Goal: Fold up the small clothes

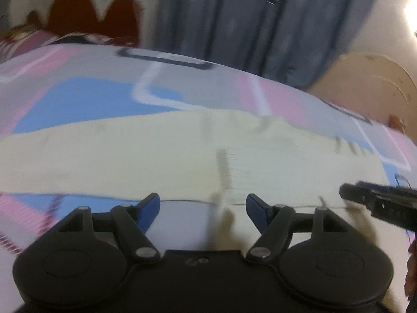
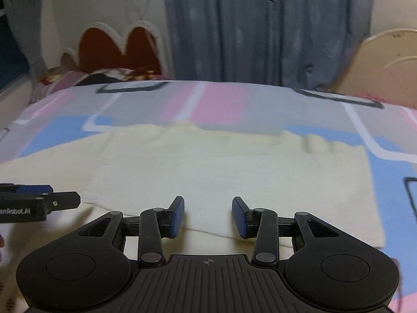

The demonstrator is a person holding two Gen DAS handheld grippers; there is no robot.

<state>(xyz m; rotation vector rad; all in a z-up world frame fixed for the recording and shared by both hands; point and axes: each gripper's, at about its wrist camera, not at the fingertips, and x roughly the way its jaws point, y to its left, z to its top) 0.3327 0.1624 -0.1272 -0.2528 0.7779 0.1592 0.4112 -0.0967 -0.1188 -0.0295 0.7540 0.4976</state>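
A cream-coloured garment (image 1: 156, 154) lies spread flat on the bed; it also shows in the right wrist view (image 2: 221, 167). My left gripper (image 1: 203, 203) is open and empty, just above the garment's near edge. My right gripper (image 2: 208, 214) is open and empty, over the near edge of the garment further right. The right gripper's tip shows at the right in the left wrist view (image 1: 365, 198); the left gripper's tip shows at the left in the right wrist view (image 2: 52, 200).
The bedsheet (image 2: 221, 104) has pink, blue and grey blocks. A red scalloped headboard (image 2: 117, 49) and patterned pillow (image 2: 104, 75) stand at the far left. A grey curtain (image 2: 260, 26) hangs behind. A beige rounded furniture piece (image 2: 385, 65) is at right.
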